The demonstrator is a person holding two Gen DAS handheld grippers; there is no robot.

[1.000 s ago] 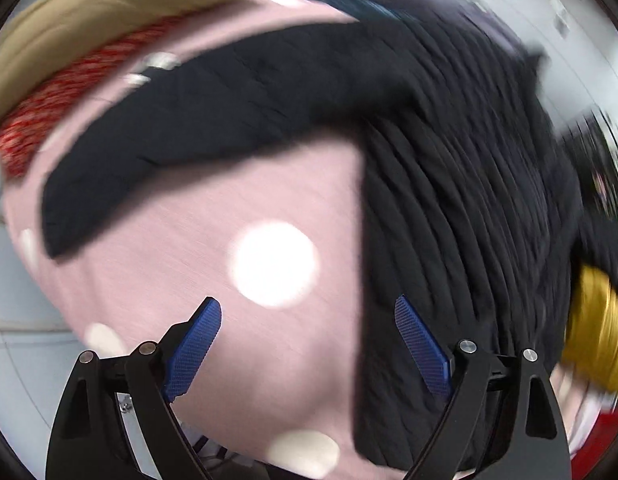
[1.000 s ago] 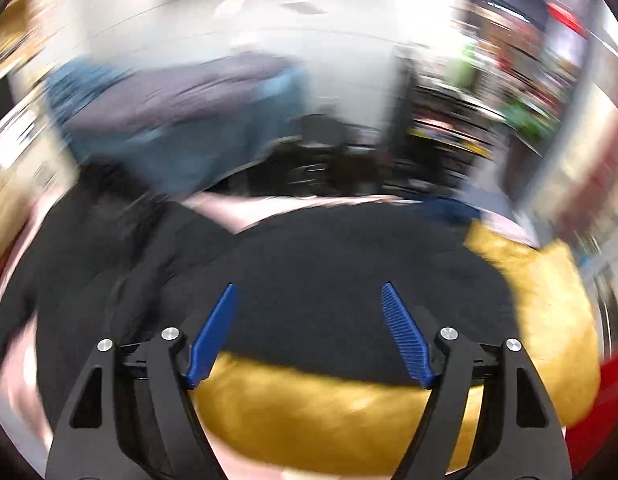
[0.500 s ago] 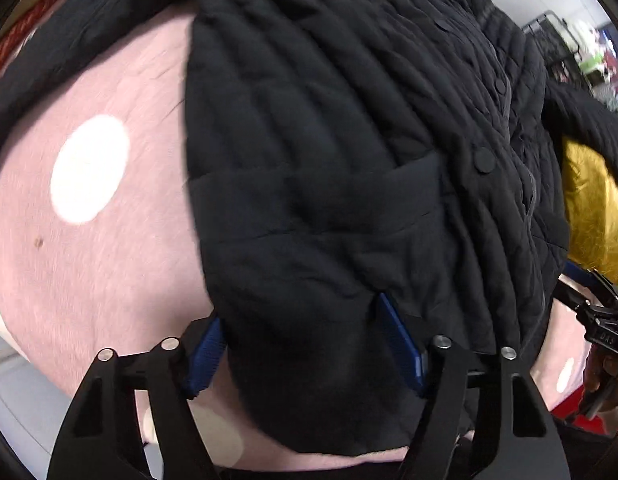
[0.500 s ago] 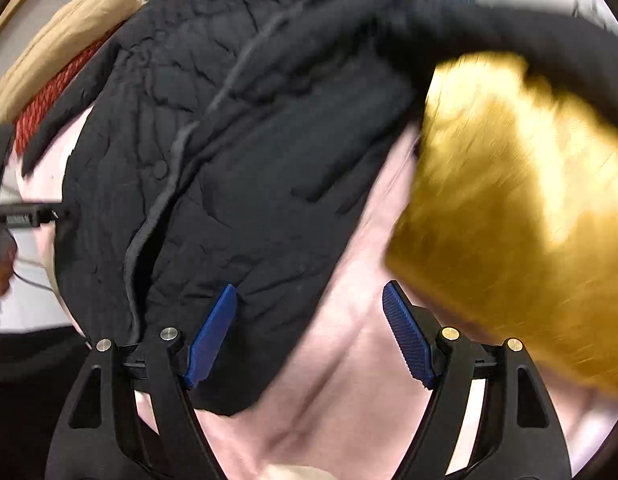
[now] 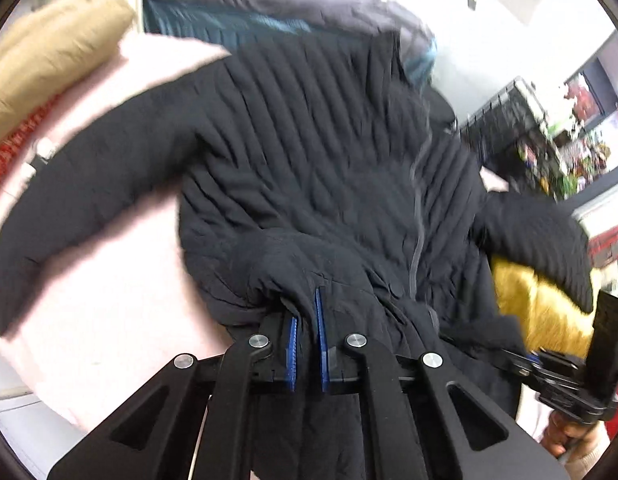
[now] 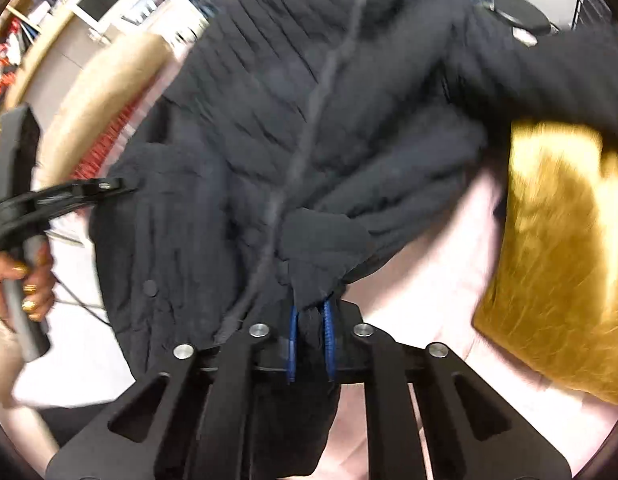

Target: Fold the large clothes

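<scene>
Left wrist view: black quilted jacket (image 5: pixel 309 160) lies spread on pink bedding (image 5: pixel 109 300), long axis running near to far, hem at the near edge, collar end far. Grey zipper line (image 5: pixel 417 240) runs the same way, right of center. One sleeve (image 5: pixel 81 184) stretches out to the left over the pink surface; the other sleeve (image 5: pixel 541 236) goes right and lies over a yellow cushion (image 5: pixel 537 312). Left gripper (image 5: pixel 305 340) is nearly closed, blue pads pinching a bunched fold of the jacket hem, fabric between the pads and draped over the near linkage. Right-hand tool (image 5: pixel 569 376) shows at the far right edge, with part of the hand (image 5: pixel 565 436) below it.

Right wrist view: jacket (image 6: pixel 289 120) fills the center, zipper (image 6: pixel 309 120) slanting from near center to far, blurred. Right gripper (image 6: pixel 311 340) is narrow too, pads clamped on a flap of hem fabric just right of the zipper. Yellow cushion (image 6: pixel 557 240) sits right, touching the right sleeve (image 6: pixel 549 76) above it. Left hand (image 6: pixel 25 284) at the left edge wraps the other tool's grey handle, fingers curled, its black jaw arm reaching the jacket's left edge. Tan pillow (image 6: pixel 97 92) and a red knit item (image 6: pixel 109 140) lie far left, beside the jacket.
</scene>
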